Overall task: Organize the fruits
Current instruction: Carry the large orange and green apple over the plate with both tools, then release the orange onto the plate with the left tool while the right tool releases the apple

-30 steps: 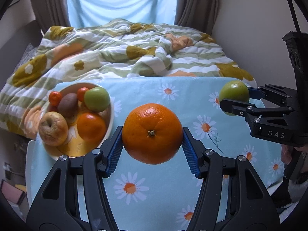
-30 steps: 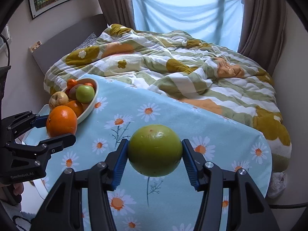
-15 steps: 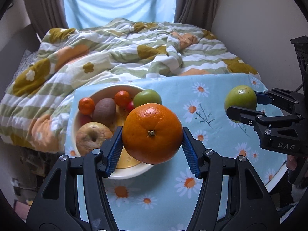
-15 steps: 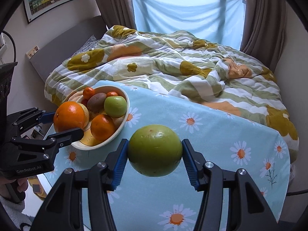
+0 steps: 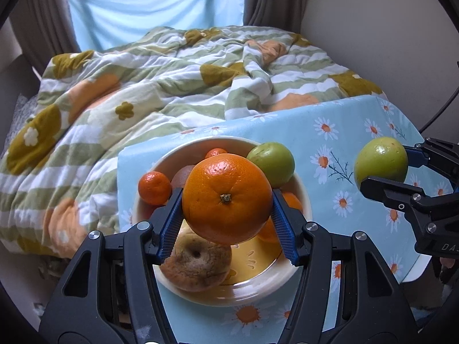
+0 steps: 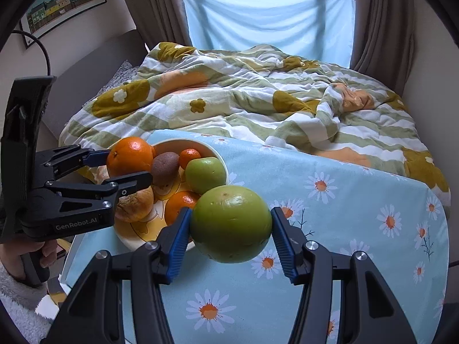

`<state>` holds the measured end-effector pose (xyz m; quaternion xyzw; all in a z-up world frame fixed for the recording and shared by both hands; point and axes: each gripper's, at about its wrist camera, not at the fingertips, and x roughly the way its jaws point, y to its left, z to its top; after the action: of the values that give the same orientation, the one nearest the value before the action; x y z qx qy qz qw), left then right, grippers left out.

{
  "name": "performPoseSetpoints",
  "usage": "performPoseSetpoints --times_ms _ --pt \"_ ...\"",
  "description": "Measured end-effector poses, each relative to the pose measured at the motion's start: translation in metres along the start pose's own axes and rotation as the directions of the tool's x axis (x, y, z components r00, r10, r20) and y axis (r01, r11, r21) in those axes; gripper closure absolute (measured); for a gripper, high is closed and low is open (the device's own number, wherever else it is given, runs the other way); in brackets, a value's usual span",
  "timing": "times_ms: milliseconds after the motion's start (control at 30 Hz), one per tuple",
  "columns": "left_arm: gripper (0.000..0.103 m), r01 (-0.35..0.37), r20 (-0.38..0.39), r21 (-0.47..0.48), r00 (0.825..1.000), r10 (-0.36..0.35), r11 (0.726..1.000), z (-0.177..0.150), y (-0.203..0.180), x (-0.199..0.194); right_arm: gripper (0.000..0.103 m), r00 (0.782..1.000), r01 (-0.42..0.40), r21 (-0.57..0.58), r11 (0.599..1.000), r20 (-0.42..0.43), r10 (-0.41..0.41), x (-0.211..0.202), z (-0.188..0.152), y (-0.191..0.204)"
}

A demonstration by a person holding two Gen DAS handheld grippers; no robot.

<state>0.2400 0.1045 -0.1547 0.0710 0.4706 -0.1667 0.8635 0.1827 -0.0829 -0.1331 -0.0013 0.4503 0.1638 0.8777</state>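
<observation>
My left gripper [image 5: 227, 203] is shut on a large orange [image 5: 227, 197] and hangs over the cream fruit bowl [image 5: 304, 197]. The right wrist view shows the same gripper [image 6: 123, 169] with the orange [image 6: 130, 156] above the bowl's left side [image 6: 200, 144]. My right gripper [image 6: 231, 226] is shut on a green fruit [image 6: 231, 223] just right of the bowl, above the cloth. In the left wrist view that gripper [image 5: 384, 169] and its green fruit [image 5: 380, 163] sit at the right. The bowl holds a green apple [image 5: 272, 163], a tangerine [image 5: 154, 187], a brownish apple [image 5: 198, 263], a kiwi [image 6: 165, 167] and more oranges.
The bowl stands near the left end of a table under a light-blue daisy cloth [image 6: 344, 200]. Behind the table lies a bed with a flowered quilt [image 6: 258, 94]. A person's hand [image 6: 43, 253] in a fleecy sleeve grips the left tool's handle. Walls stand close on both sides.
Both grippers have moved left across the table with their fruit. The orange now hangs over the bowl, and the green fruit has come up beside the bowl's right rim.
</observation>
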Motion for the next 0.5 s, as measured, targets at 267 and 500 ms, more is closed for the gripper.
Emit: performPoseSetpoints --times_ms 267,500 --pt "0.038 0.037 -0.027 0.074 0.999 -0.035 0.997 0.001 0.006 0.029 0.052 0.999 0.052 0.07 0.996 -0.007 -0.052 0.01 -0.006 0.004" --pt "0.037 0.036 -0.018 0.133 0.999 -0.034 0.99 -0.001 0.002 0.035 0.052 0.997 0.073 0.113 0.991 -0.005 -0.073 0.014 -0.011 0.009"
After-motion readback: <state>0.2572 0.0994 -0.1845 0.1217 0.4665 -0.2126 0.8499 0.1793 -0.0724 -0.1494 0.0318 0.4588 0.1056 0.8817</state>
